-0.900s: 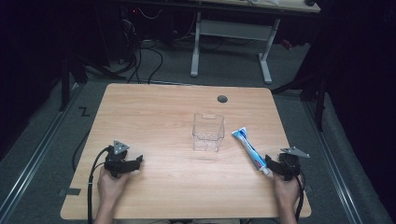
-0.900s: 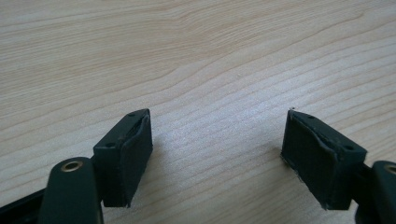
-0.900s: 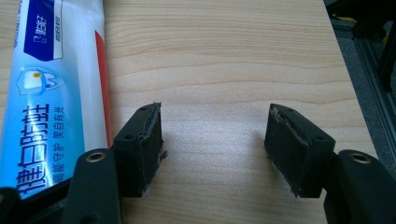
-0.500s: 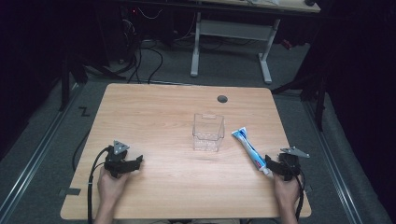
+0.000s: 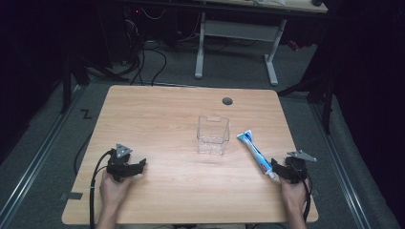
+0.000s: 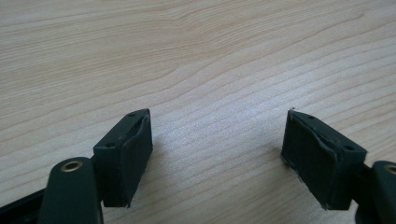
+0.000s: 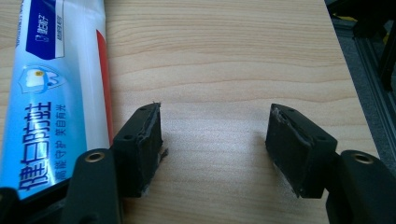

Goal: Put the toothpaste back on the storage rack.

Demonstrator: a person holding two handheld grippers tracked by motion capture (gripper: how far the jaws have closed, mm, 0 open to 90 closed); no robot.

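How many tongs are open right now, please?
2. The left tongs rest near the table's front-left corner, jaws apart over bare wood. The right tongs sit front-right, jaws apart, beside the toothpaste tube, not around it.

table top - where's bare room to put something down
Free: the whole left half of the table behind the left gripper, and the front strip between both grippers. Crowded: right of centre, where the clear box, toothpaste tube and right gripper sit close.
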